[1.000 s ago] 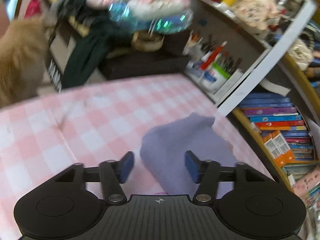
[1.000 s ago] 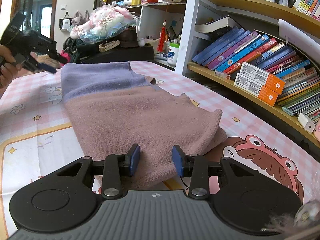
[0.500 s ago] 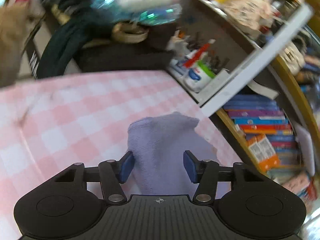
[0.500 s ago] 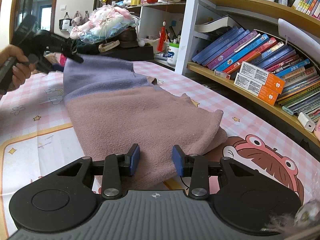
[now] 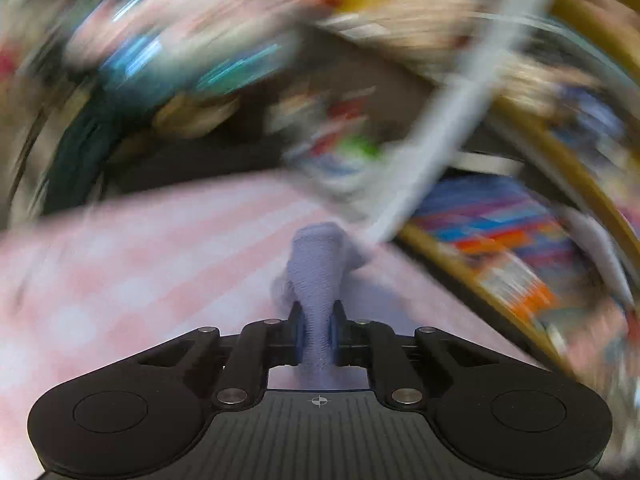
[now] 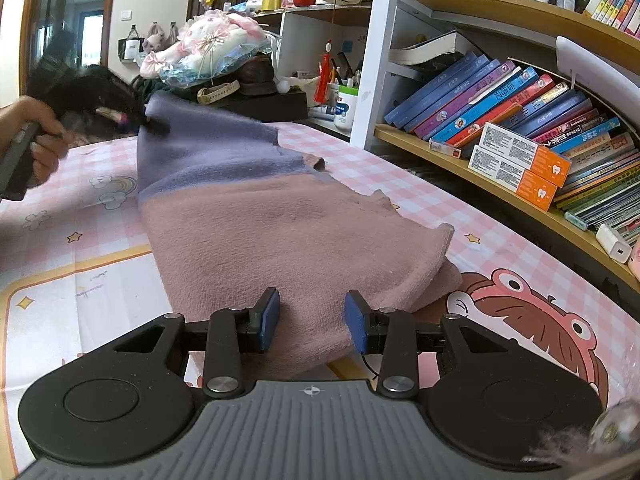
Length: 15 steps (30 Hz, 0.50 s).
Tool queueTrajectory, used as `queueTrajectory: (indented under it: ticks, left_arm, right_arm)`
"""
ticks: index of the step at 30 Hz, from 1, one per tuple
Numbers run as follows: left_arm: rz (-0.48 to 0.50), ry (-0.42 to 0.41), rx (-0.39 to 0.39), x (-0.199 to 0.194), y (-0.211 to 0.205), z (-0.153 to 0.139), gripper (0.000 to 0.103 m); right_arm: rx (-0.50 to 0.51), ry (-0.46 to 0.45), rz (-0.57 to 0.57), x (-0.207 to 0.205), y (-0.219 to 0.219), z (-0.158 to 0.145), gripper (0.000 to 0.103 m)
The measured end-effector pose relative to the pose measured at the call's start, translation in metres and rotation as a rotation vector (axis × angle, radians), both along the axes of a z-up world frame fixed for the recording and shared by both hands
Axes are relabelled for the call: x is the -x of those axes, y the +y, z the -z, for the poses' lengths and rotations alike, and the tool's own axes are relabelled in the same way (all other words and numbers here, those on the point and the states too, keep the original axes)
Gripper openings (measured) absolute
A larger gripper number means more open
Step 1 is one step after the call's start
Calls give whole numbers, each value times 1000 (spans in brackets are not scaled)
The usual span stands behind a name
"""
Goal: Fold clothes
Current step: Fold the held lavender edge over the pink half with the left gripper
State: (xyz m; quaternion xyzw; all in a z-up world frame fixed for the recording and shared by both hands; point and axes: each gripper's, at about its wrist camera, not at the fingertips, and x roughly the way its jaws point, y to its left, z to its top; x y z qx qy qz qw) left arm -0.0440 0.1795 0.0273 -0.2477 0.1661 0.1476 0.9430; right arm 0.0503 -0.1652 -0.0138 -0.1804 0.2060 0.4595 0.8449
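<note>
1. Since half a second ago my left gripper [image 5: 316,334] has gone from fingers apart, straddling the purple end of the garment [image 6: 256,216], to fingers pinched tight on a bunched ridge of that purple cloth. The far corner, flat before, now stands lifted off the bench [image 6: 80,248].
2. The left wrist view is now heavily smeared; a second ago it was fairly sharp. Only the fingers and the gripped cloth read clearly.
3. My right gripper [image 6: 312,320] matches the earlier frame: fingers held moderately wide, nothing between the pads, poised over the near pink hem.
4. The garment lies on the checked pink cloth of the bench, long axis running from my right gripper away toward the far left. Pink half near, purple half far. The purple end rises to a peak at the left fingers; the rest lies flat.
5. In the right wrist view a hand [image 6: 38,136] grips the left gripper's handle at the left edge; the tool itself is blurred.
6. Surroundings: a bookshelf [image 6: 500,184] flanks the right edge of the bench, with slanted books [image 6: 492,96] and orange-and-white boxes [image 6: 520,164]. Beyond the far end sit a pen cup [image 6: 346,104] and a frilly pink-and-white bundle [image 6: 216,48] on a dark case.
7. A cartoon frog print [image 6: 532,312] shows on the bench cloth just right of the near hem. Nothing lies on top of the garment.
</note>
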Motion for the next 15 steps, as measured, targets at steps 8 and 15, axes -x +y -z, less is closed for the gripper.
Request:
queueTrajectory:
  ticks: [8,15]
  left_arm:
    - [-37,104,21,-11,15,10,12]
    - [-58,116,183,-9,38,25,24]
  right_arm:
    - [-2,4,-1,0,-1,0,35]
    - [-2,7,-3,-2,0,0,35]
